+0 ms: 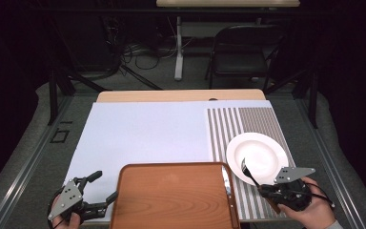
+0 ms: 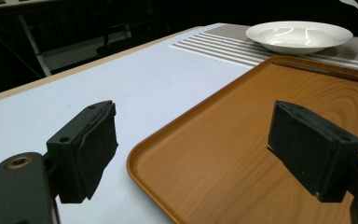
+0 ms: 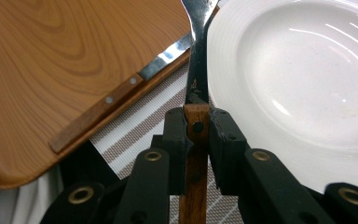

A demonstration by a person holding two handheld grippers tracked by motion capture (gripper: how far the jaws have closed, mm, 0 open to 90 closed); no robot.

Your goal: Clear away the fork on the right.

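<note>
right gripper (image 3: 196, 126) jaws clamp wooden-handled fork (image 3: 196, 70) | left gripper (image 2: 205, 149) jaws wide

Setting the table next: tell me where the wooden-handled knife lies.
In the high view, the wooden-handled knife lies along the right rim of the brown wooden tray, beside the striped placemat.

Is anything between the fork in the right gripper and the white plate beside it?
Nothing visible. The right gripper is shut on the fork by its wooden handle, and the tines already reach over the bare plate. The knife lies aside on the tray edge.
</note>
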